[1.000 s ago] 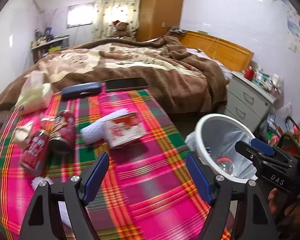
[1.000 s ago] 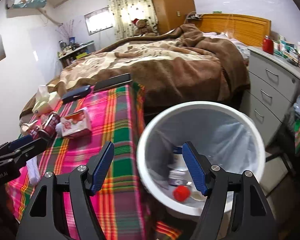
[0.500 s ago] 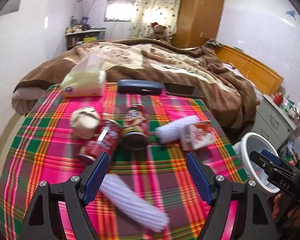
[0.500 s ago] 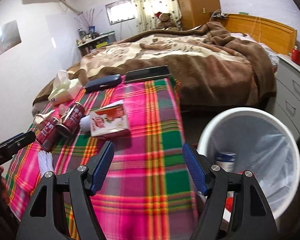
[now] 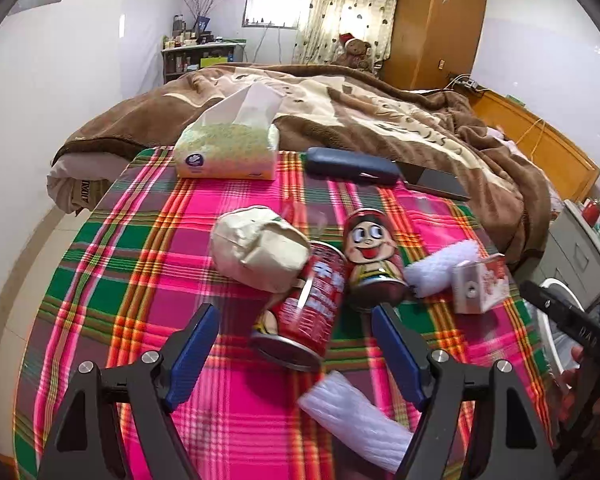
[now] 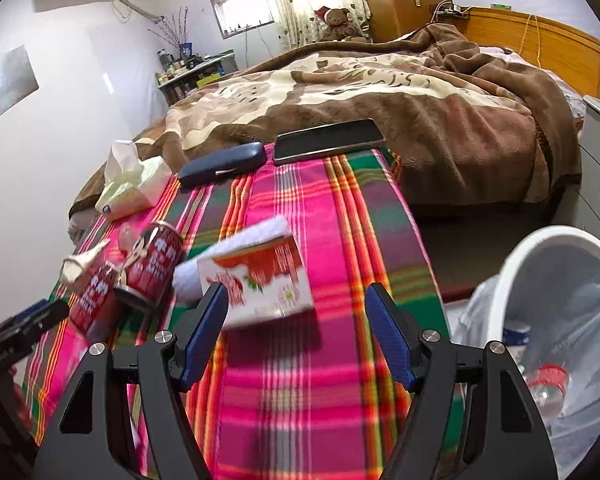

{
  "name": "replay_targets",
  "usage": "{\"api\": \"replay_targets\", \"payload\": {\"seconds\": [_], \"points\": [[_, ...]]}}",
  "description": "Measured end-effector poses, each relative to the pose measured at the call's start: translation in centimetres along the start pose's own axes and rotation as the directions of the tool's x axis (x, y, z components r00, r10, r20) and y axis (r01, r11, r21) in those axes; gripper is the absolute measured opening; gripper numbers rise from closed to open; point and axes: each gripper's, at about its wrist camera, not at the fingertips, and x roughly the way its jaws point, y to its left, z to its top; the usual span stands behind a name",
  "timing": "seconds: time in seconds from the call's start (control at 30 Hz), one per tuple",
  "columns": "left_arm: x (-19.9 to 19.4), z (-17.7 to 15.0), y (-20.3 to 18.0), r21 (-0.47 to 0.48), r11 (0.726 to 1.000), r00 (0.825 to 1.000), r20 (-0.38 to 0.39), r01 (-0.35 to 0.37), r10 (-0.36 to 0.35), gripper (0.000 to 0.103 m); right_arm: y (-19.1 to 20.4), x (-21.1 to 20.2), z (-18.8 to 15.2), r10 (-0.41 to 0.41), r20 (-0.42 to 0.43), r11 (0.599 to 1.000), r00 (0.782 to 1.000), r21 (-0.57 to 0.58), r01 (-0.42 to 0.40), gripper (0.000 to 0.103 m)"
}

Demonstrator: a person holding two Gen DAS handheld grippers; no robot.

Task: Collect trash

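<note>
The left gripper [image 5: 294, 322] hangs low over the plaid-covered surface [image 5: 148, 264] with its jaws spread wide and nothing between the pads; a red can [image 5: 304, 312] lying on its side sits right in the gap, its base end toward the camera. A second can with a cartoon face [image 5: 374, 264] lies just beside it to the right, near the right pad, and a crumpled paper ball [image 5: 260, 254] touches the first can's far end. A white foam roll [image 5: 358, 426] lies under the right jaw, closer to the camera, and another white roll [image 5: 440, 268] rests against a small red-and-white carton [image 5: 480, 284] further right. The right gripper [image 6: 296, 334] also has its jaws spread and empty, with that carton [image 6: 264, 276] lying flat just ahead of the left pad. The white bin [image 6: 572, 320], lined with a clear bag, stands on the floor just off the surface's right edge, holding a bottle with a red cap [image 6: 548, 384]. At the far edge sit a tissue pack [image 5: 228, 146], a dark blue case [image 5: 350, 164] and a black phone [image 6: 328, 140], against the bed [image 6: 380, 92].
</note>
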Motion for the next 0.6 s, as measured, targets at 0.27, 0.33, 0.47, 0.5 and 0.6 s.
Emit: {"api": "replay_targets", "payload": {"seconds": [0.27,0.33,0.47,0.5,0.6], "points": [[2.4,0.5,0.4,0.006,1.0,0.999,-0.034,0.025,-0.025,0.079,1.6,2.3,1.8,-0.017,-0.015,1.0,1.0,-0.008,0.017,0.072],[3.1,0.5,0.5,0.005,0.999,0.998,-0.052,0.035,-0.034,0.079,2.1,2.9,2.2,-0.032,-0.029,0.999,0.999,-0.015,0.032,0.072],[3.9,0.4,0.6,0.0,0.999,0.997,-0.072,0.037,-0.037,0.079,3.4,3.5,2.0,-0.04,-0.052,0.995,0.998,-0.094,0.035,0.072],[4.1,0.4,0.7,-0.003,0.999,0.996,-0.078,0.037,-0.037,0.079,3.5,3.3,2.0,-0.036,-0.045,0.994,0.998,-0.109,0.031,0.072],[4.5,0.3,0.5,0.001,0.999,0.995,-0.091,0.047,-0.047,0.079,3.7,2.3,1.6,-0.052,-0.047,0.985,0.997,-0.168,0.044,0.073]]}}
